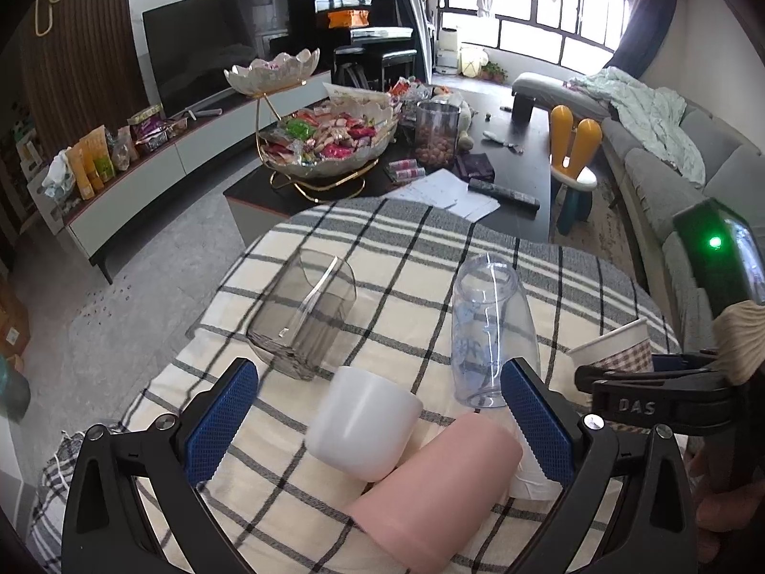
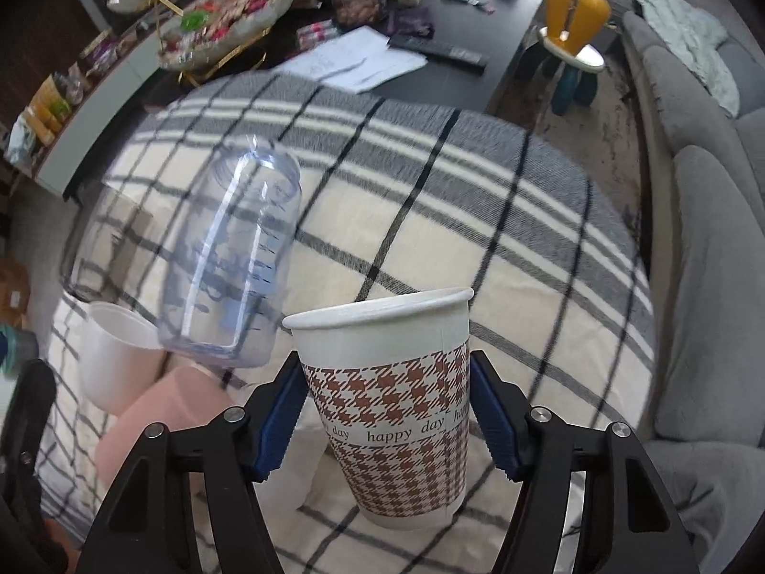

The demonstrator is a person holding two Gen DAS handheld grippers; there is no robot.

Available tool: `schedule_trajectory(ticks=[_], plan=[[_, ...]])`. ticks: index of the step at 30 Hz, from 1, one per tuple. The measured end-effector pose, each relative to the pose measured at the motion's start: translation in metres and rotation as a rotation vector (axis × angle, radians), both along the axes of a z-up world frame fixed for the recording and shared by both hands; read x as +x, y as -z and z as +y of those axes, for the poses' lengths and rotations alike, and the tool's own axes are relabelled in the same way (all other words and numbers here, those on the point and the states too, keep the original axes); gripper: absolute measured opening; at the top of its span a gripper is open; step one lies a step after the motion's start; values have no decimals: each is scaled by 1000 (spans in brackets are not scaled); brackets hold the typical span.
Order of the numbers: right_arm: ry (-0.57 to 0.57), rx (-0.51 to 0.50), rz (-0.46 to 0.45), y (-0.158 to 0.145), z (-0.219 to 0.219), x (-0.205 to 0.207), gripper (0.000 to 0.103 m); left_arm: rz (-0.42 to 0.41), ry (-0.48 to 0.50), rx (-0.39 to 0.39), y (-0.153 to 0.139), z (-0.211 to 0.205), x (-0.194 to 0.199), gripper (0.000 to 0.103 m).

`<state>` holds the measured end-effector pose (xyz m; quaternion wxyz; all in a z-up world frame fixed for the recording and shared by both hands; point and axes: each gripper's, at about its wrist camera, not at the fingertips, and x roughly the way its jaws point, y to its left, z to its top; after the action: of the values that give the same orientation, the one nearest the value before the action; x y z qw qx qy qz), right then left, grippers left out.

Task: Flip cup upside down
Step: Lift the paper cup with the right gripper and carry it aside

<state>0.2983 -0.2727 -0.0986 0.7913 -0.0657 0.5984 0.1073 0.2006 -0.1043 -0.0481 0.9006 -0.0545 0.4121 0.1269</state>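
Note:
A paper cup (image 2: 397, 411) with a brown houndstooth print and the words "happy day" stands between my right gripper's (image 2: 387, 416) blue pads, mouth up and slightly tilted, held above the checked cloth (image 2: 478, 239). It shows at the right edge of the left wrist view (image 1: 617, 349). My left gripper (image 1: 377, 421) is open and empty over a white cup (image 1: 363, 425) and a pink cup (image 1: 430, 497) lying on their sides. A clear blue bottle-like cup (image 1: 492, 325) stands inverted; a smoky glass tumbler (image 1: 306, 311) stands behind.
The checked cloth covers a round table. Behind it stands a black coffee table (image 1: 526, 162) with a snack bowl stand (image 1: 330, 143), a jar, papers and a remote. A grey sofa (image 1: 669, 177) is on the right, a TV bench on the left.

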Motion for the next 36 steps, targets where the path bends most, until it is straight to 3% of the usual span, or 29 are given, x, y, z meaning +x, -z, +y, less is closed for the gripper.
schedule_trajectory(ticks=[7, 15, 25, 36], plan=[[92, 88, -64, -42, 12, -46, 66, -73, 46, 6, -28, 30, -31, 103], [227, 224, -75, -53, 43, -114, 66, -128, 157, 30, -45, 78, -78, 103], [373, 420, 48, -5, 96, -179, 67, -148, 195, 35, -37, 150, -129, 103], [431, 403, 140, 39, 154, -191, 67, -106, 193, 22, -13, 206, -137, 103]])
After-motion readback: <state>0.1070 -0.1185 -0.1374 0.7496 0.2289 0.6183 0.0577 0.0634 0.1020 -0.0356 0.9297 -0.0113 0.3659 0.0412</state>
